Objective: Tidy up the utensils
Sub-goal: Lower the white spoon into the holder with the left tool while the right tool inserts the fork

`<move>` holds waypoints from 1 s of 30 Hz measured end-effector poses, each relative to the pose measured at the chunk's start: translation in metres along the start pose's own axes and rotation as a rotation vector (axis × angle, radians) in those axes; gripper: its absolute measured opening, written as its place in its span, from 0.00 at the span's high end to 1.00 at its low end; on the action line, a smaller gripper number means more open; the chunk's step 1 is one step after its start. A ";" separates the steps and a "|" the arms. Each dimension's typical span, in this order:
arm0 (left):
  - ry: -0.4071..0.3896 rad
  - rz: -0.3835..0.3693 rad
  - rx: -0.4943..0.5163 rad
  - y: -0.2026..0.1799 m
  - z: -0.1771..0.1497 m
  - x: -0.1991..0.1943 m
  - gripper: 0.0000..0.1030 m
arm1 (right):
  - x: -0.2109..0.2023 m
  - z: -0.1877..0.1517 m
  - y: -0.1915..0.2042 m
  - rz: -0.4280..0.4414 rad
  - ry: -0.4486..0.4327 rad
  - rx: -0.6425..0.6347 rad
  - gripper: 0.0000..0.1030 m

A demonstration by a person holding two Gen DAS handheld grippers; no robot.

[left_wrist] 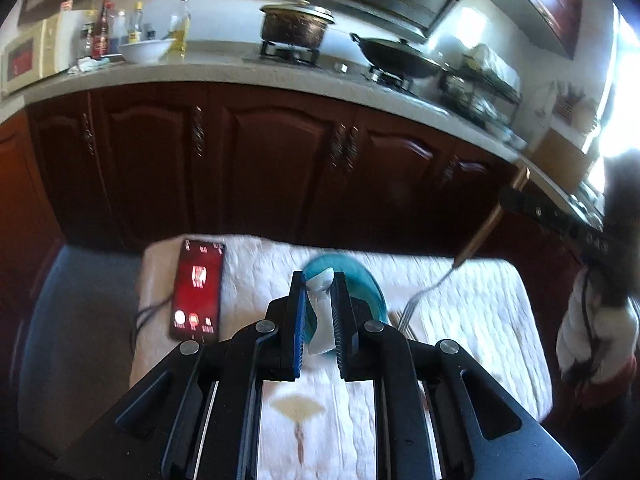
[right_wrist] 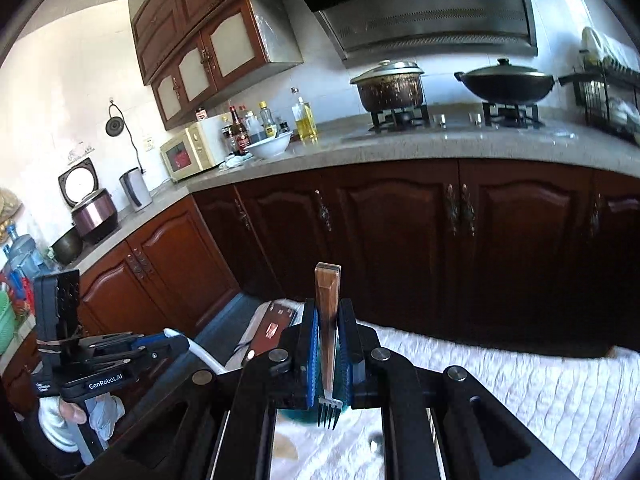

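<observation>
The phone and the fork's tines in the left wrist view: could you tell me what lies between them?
The teal bowl on the white cloth, with the left gripper and its white spoon in front.

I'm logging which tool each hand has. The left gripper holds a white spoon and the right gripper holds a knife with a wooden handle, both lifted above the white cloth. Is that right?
Not quite. The right gripper holds a fork with a wooden handle, not a knife; the right wrist view shows its tines. The left gripper does hold a white spoon, both lifted above the white cloth.
</observation>
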State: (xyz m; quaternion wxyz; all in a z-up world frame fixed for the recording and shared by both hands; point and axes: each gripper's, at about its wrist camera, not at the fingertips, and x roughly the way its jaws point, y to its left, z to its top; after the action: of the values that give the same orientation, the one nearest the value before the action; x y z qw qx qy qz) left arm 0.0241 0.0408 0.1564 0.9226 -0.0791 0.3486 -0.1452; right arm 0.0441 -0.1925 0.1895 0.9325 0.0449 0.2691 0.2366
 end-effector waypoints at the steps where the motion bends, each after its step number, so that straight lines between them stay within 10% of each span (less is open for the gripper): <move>1: 0.001 0.008 -0.017 0.001 0.004 0.007 0.89 | 0.006 0.003 0.001 -0.008 -0.002 -0.006 0.91; 30: 0.112 0.160 -0.156 0.012 -0.018 0.112 0.92 | 0.154 -0.036 -0.017 0.000 0.283 -0.026 0.91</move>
State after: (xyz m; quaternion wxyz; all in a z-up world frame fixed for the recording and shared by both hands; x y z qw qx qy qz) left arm 0.0949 0.0149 0.0704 0.9014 -0.1145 0.4149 -0.0476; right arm 0.1466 -0.1372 0.0810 0.8858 -0.0010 0.3948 0.2440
